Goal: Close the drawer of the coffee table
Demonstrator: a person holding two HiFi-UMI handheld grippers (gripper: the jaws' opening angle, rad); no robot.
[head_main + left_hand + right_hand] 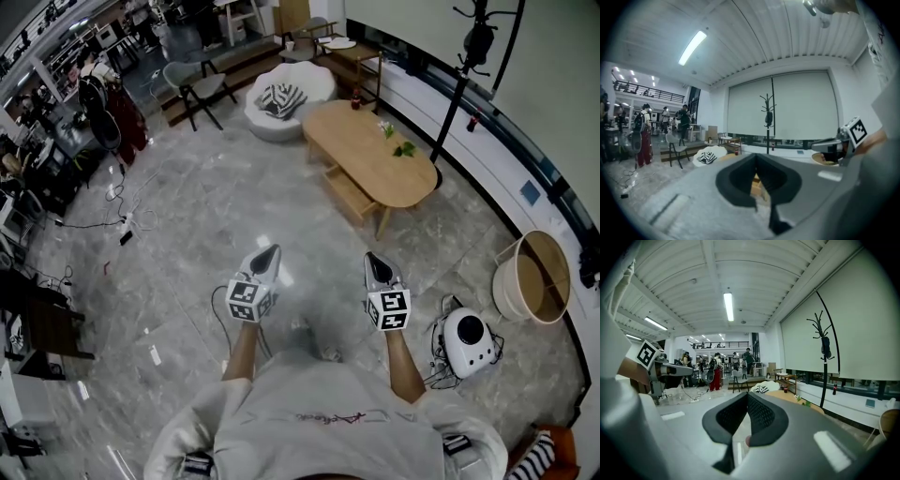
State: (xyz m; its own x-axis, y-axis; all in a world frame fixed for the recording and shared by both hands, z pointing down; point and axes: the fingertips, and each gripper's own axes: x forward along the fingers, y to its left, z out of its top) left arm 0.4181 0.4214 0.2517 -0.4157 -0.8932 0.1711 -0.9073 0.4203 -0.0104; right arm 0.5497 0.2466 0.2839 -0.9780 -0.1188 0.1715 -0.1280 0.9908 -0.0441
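A light wooden oval coffee table (370,152) stands ahead on the marble floor, its drawer (349,193) pulled out toward me on the near side. My left gripper (269,255) and right gripper (376,264) are held side by side well short of the table, both shut and empty, pointing toward it. In the left gripper view the shut jaws meet at the tips (757,157), and a bit of the table (756,184) shows through the gap. In the right gripper view the shut jaws (747,394) cover most of the table (802,405).
A white pouf chair (289,98) with a striped cushion sits beyond the table. A coat stand (466,75) rises at the table's right. A round wooden basket (534,277) and a white device (468,341) with cables lie at my right. Cables (122,220) trail at left.
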